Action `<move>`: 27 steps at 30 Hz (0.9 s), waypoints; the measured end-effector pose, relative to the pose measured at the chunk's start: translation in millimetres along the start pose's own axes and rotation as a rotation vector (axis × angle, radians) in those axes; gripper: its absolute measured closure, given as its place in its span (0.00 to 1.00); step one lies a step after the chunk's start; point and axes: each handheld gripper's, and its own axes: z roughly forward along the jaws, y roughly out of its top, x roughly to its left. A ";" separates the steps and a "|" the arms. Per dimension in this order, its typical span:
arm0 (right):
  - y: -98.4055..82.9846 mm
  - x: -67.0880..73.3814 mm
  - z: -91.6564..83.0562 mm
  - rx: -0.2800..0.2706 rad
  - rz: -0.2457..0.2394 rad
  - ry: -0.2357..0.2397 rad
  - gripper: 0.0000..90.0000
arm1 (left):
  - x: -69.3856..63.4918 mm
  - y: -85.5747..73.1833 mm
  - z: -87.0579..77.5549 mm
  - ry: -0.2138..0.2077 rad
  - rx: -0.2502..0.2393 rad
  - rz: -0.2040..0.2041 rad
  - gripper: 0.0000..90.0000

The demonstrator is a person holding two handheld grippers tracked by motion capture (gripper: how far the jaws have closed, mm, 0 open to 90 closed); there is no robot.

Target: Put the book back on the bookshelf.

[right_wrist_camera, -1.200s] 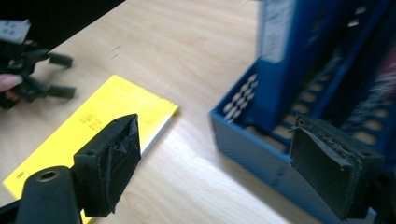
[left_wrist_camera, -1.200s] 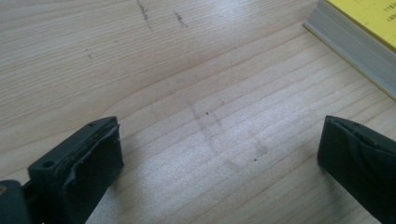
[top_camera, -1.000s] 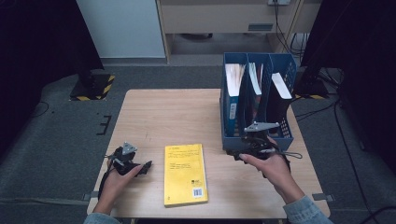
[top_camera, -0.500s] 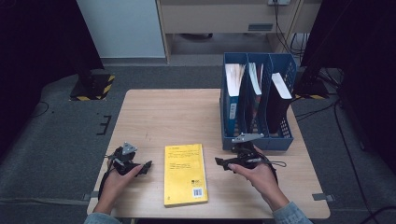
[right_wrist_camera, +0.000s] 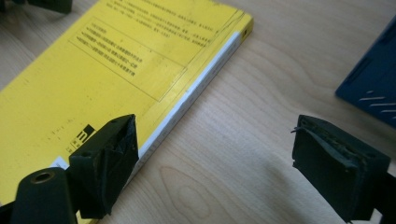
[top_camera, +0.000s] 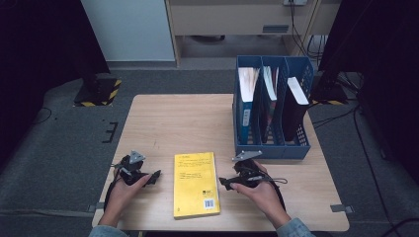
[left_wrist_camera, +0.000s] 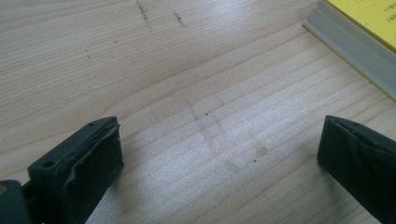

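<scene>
We have the yellow book [top_camera: 196, 183] lying flat on the wooden table [top_camera: 183, 123], between our two hands and just in front of the blue file rack [top_camera: 272, 116], whose three slots already hold upright books and folders. Our right gripper [top_camera: 225, 183] sits low beside the book's spine edge, jaws spread with nothing pinched; one pad [right_wrist_camera: 105, 165] hangs over the cover's margin, the other over bare wood. Our left gripper [top_camera: 153, 176] rests near the book's other side, jaws likewise spread and empty. We judge the book not yet grasped: gripping, lifting and filing it into the rack all remain
</scene>
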 end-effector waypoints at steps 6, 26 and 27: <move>-4.5 16.1 17.8 0.043 -0.016 0.056 0.15 | -0.4 0.8 0.6 -0.010 0.001 0.005 0.00; -14.8 34.4 34.1 0.021 -0.051 0.083 0.13 | -12.6 7.6 -18.0 -0.131 -0.007 0.041 0.04; -15.6 34.9 33.6 0.017 -0.046 0.081 0.13 | -12.6 9.3 -23.9 -0.148 -0.032 0.037 0.05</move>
